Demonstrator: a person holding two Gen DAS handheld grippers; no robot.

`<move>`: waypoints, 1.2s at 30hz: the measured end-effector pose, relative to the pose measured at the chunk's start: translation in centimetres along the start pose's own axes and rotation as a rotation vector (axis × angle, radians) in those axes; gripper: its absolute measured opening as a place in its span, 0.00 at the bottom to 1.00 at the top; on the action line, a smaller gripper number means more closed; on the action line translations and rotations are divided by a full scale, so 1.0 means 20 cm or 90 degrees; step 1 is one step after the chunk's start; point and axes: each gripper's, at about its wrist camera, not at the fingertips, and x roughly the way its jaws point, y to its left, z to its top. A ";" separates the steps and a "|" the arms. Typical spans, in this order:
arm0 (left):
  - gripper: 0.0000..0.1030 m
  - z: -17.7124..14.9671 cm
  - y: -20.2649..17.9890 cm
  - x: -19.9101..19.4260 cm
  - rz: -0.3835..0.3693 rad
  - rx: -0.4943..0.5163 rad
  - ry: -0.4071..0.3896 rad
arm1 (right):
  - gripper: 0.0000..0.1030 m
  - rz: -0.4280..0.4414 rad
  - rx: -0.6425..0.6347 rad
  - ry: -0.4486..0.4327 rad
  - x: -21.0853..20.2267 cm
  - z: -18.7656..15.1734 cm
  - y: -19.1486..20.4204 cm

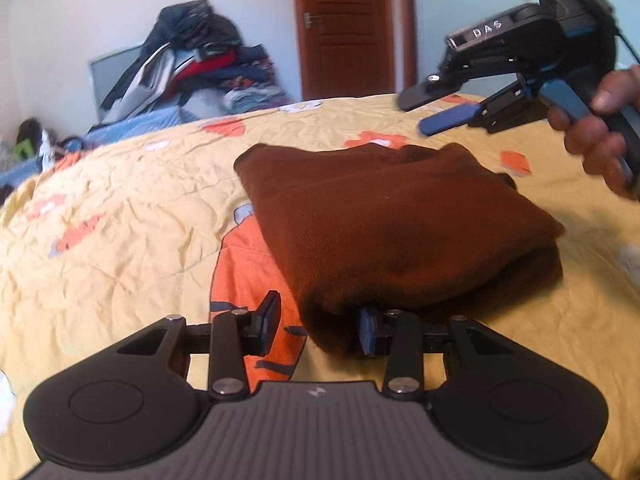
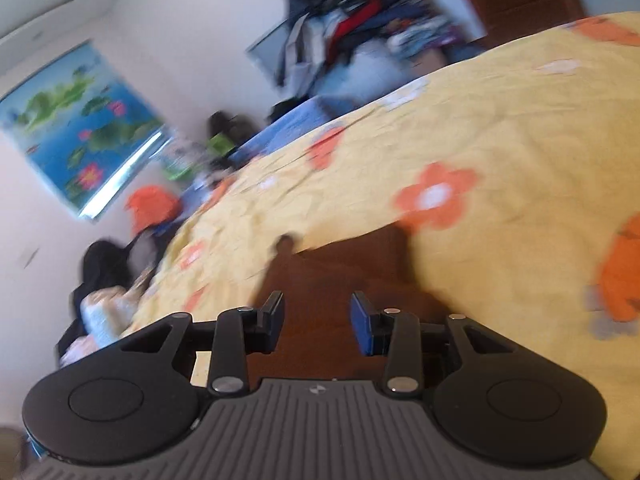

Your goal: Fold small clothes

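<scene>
A brown garment lies folded in a thick rectangle on the yellow flowered bedspread. My left gripper is open at the garment's near corner, its right finger against the cloth edge. My right gripper is open and held in the air beyond the garment's far right corner, a hand on its handle. In the right wrist view the right gripper is open and empty above a corner of the brown garment; that view is tilted and blurred.
A heap of mixed clothes is piled past the bed's far left edge. A brown door stands behind the bed. A lotus picture hangs on the wall, with more clutter below it.
</scene>
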 end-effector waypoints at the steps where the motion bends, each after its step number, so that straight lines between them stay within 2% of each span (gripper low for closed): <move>1: 0.24 0.01 0.00 0.00 -0.001 -0.013 0.000 | 0.47 0.014 -0.021 0.026 0.05 -0.02 0.06; 3: 0.14 0.00 0.03 0.00 0.006 -0.045 0.000 | 0.58 -0.010 -0.079 0.086 0.16 -0.07 0.13; 4: 0.12 -0.01 0.05 0.00 0.009 -0.062 0.001 | 0.58 -0.044 -0.104 0.119 0.21 -0.10 0.13; 5: 0.11 -0.02 0.08 -0.02 0.007 -0.085 0.004 | 0.54 -0.069 -0.127 0.140 0.26 -0.13 0.09; 6: 0.10 -0.04 0.11 -0.03 0.000 -0.098 0.010 | 0.44 -0.061 -0.151 0.118 0.25 -0.15 0.06; 9: 0.10 -0.07 0.12 -0.05 0.000 -0.091 0.019 | 0.27 -0.038 -0.043 0.109 0.20 -0.11 -0.05; 10: 0.10 -0.06 0.10 -0.07 0.004 -0.085 0.016 | 0.26 -0.043 -0.038 0.107 0.18 -0.11 -0.05; 11: 0.10 -0.06 0.09 -0.08 0.004 -0.077 0.012 | 0.28 -0.056 -0.036 0.097 0.15 -0.11 -0.03; 12: 0.11 -0.05 0.07 -0.09 0.004 -0.069 0.014 | 0.39 -0.065 -0.040 0.086 0.11 -0.12 0.01; 14: 0.15 -0.04 0.05 -0.15 -0.006 -0.064 0.025 | 0.45 -0.039 -0.075 0.066 0.03 -0.17 0.12; 16: 0.26 -0.04 0.08 -0.21 -0.057 -0.081 0.041 | 0.58 0.001 -0.097 0.061 -0.06 -0.24 0.21; 17: 0.29 -0.05 0.11 -0.25 -0.088 -0.108 0.032 | 0.60 0.021 -0.106 0.073 -0.09 -0.28 0.24; 18: 0.38 -0.04 0.13 -0.29 -0.106 -0.130 0.013 | 0.61 0.032 -0.120 0.092 -0.11 -0.32 0.25; 19: 0.54 -0.03 0.14 -0.32 -0.118 -0.142 -0.013 | 0.63 0.025 -0.137 0.108 -0.12 -0.36 0.26; 20: 0.63 -0.01 0.14 -0.34 -0.119 -0.146 -0.041 | 0.63 -0.001 -0.153 0.126 -0.11 -0.39 0.24; 21: 0.71 0.01 0.13 -0.34 -0.111 -0.143 -0.060 | 0.51 -0.031 -0.155 0.145 -0.08 -0.42 0.18; 22: 0.71 0.03 0.12 -0.33 -0.102 -0.133 -0.070 | 0.24 -0.031 -0.153 0.138 -0.07 -0.44 0.12; 23: 0.71 0.05 0.10 -0.32 -0.096 -0.126 -0.071 | 0.09 -0.037 -0.136 0.121 -0.08 -0.45 0.06; 24: 0.71 0.07 0.10 -0.29 -0.099 -0.127 -0.072 | 0.00 -0.046 -0.095 0.128 -0.09 -0.43 0.01; 26: 0.71 0.10 0.11 -0.24 -0.115 -0.135 -0.071 | 0.00 -0.041 -0.066 0.154 -0.09 -0.38 0.01; 27: 0.71 0.11 0.11 -0.22 -0.118 -0.135 -0.069 | 0.09 -0.040 -0.074 0.154 -0.11 -0.35 0.05; 28: 0.71 0.13 0.10 -0.17 -0.126 -0.136 -0.063 | 0.25 -0.026 -0.080 0.133 -0.13 -0.31 0.08; 29: 0.71 0.13 0.10 -0.12 -0.143 -0.141 -0.048 | 0.34 -0.011 -0.081 0.102 -0.15 -0.26 0.12; 30: 0.71 0.13 0.09 -0.05 -0.151 -0.150 -0.026 | 0.55 0.011 -0.076 0.070 -0.16 -0.19 0.15; 31: 0.71 0.12 0.08 0.01 -0.148 -0.156 -0.004 | 0.72 0.030 -0.066 0.044 -0.15 -0.12 0.17; 32: 0.71 0.10 0.07 0.06 -0.142 -0.154 0.009 | 0.76 0.044 -0.057 0.031 -0.11 -0.06 0.18; 34: 0.71 0.08 0.03 0.08 -0.125 -0.129 0.000 | 0.77 0.047 -0.046 0.040 0.04 0.06 0.16; 36: 0.71 0.07 -0.01 0.08 -0.114 -0.103 0.005 | 0.77 0.000 -0.027 0.083 0.24 0.12 0.09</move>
